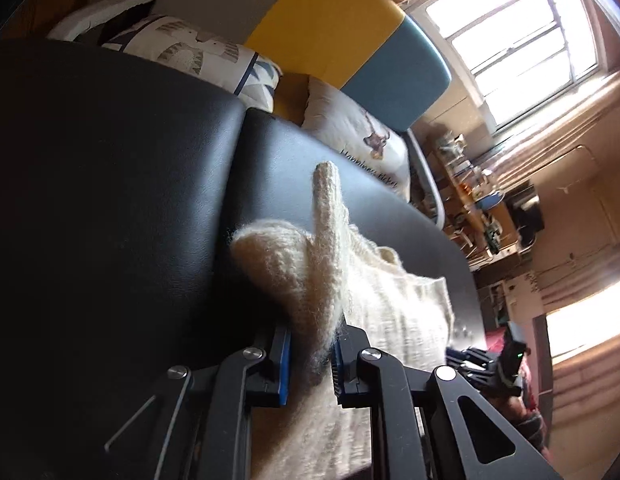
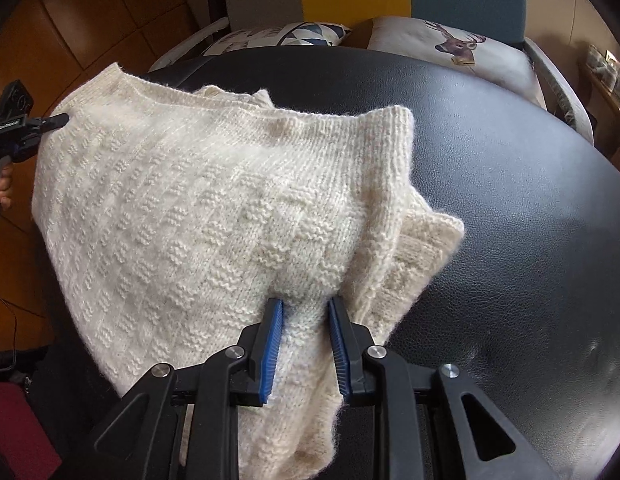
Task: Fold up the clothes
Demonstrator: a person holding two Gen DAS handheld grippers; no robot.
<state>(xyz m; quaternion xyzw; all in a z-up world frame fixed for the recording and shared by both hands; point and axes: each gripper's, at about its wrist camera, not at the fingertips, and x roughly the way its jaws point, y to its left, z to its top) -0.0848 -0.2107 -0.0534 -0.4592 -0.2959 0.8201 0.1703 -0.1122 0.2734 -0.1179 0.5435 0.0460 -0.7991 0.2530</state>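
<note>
Slippage looks like the biggest risk from here: the cream knitted sweater (image 2: 213,200) is thick and fuzzy, each gripper pinches only a small bunch of it, and most of its weight sags between the two, so a quick swing could drag the wool out of one pair of blue pads. A smaller risk is an uneven fold, since the layer ahead of the right gripper (image 2: 303,320) is already doubled and skewed, with a ribbed corner poking out to the right of its fingers onto the black padded surface (image 2: 510,184); if the two hands travel at different rates the edges will not meet. The smallest worry is loose fibres catching on the ridged pads at release. The right gripper is nearly closed, clamped on a thick pinch of knit just in front of it, the sweater spreading away forward and to its left. The left gripper (image 1: 310,344) is likewise almost closed, gripping a rolled edge of the same sweater, with a narrow ribbed piece standing up just beyond its tips and the black surface spreading past it.
</note>
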